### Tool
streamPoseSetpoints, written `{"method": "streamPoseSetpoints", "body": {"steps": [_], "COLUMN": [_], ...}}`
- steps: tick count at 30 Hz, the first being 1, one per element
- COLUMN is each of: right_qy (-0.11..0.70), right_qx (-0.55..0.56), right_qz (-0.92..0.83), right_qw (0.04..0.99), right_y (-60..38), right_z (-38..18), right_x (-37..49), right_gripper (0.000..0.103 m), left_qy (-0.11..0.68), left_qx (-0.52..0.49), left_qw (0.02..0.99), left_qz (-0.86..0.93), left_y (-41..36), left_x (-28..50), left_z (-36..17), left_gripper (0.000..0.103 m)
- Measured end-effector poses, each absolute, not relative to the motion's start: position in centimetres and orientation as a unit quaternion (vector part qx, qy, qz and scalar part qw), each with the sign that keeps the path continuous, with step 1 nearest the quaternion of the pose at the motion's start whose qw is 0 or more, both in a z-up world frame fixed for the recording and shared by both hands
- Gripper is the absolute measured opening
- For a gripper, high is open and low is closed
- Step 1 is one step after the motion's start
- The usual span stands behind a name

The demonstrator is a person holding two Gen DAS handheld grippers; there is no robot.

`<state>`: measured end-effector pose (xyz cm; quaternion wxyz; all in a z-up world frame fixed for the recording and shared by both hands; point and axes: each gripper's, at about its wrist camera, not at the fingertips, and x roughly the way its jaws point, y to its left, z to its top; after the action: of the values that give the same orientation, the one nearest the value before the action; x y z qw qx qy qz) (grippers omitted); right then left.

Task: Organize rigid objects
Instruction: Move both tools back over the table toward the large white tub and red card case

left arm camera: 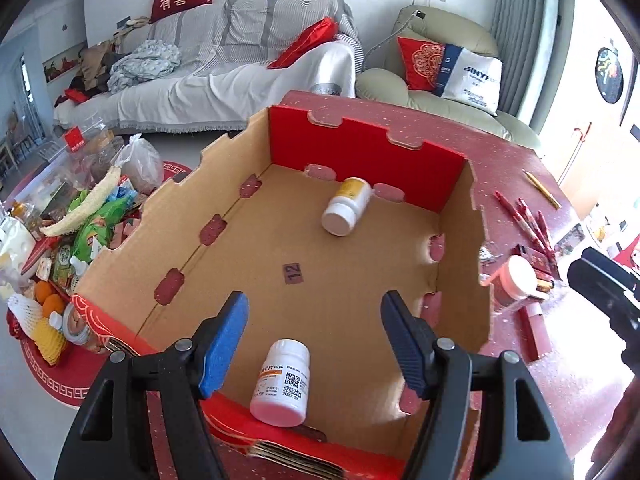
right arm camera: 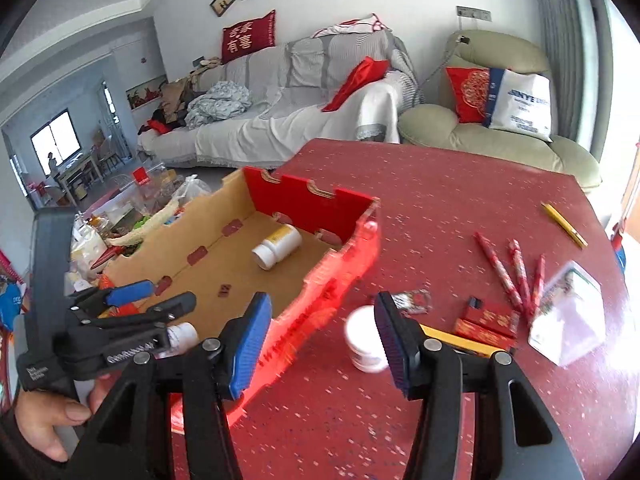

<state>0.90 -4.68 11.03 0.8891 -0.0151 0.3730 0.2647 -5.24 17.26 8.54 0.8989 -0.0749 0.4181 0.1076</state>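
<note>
An open cardboard box [left arm camera: 456, 240] with red outer walls stands on the red table; it also shows in the right wrist view [right arm camera: 344, 256]. A white pill bottle with a yellow label [left arm camera: 347, 206] lies on the box floor at the far end, also in the right wrist view [right arm camera: 277, 247]. A second white pill bottle [left arm camera: 281, 384] lies in the box's near end, below and between the fingers of my open left gripper [left arm camera: 314, 312]. My right gripper [right arm camera: 322, 312] is open above the table, beside a white jar [right arm camera: 364, 340] outside the box. The left gripper [right arm camera: 150, 294] shows in the right wrist view.
Right of the box lie several red pens [right arm camera: 516, 272], a yellow pencil [right arm camera: 564, 224], small red boxes [right arm camera: 486, 322], a clear plastic case [right arm camera: 568, 316] and a foil packet [right arm camera: 412, 302]. Left of the table is a pile of groceries [left arm camera: 80, 216]. A sofa [right arm camera: 280, 112] stands behind.
</note>
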Motion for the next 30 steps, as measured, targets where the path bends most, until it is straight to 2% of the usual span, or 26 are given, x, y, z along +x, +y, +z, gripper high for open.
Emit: {"method": "streamPoseSetpoints", "body": {"steps": [6, 11, 15, 20, 30], "right_qy": [0.412, 0.434, 0.446, 0.45, 0.454], "right_qx": [0.02, 0.012, 0.009, -0.01, -0.011], "right_qz": [0.208, 0.197, 0.195, 0.197, 0.195], "right_qw": [0.887, 0.879, 0.873, 0.871, 0.869], "right_y": [-11.3, -12.9, -13.4, -13.1, -13.2], "right_z": [8.0, 5.4, 3.5, 1.9, 1.2], "right_x": [0.7, 0.7, 0.7, 0.3, 0.4], "right_gripper": [0.055, 0.055, 0.055, 0.055, 0.055], "left_qy": [0.409, 0.399, 0.408, 0.404, 0.429], "left_qx": [-0.055, -0.033, -0.014, 0.035, 0.004], "left_qw": [0.909, 0.916, 0.913, 0.914, 0.903], "left_qz": [0.064, 0.009, -0.022, -0.001, 0.002], "left_y": [12.0, 6.6, 3.2, 0.9, 1.1], "left_x": [-5.6, -6.1, -5.5, -4.2, -1.1], "left_z": [9.6, 9.8, 8.1, 5.9, 3.2], "left_gripper": [0.072, 0.072, 0.073, 0.074, 0.075]}}
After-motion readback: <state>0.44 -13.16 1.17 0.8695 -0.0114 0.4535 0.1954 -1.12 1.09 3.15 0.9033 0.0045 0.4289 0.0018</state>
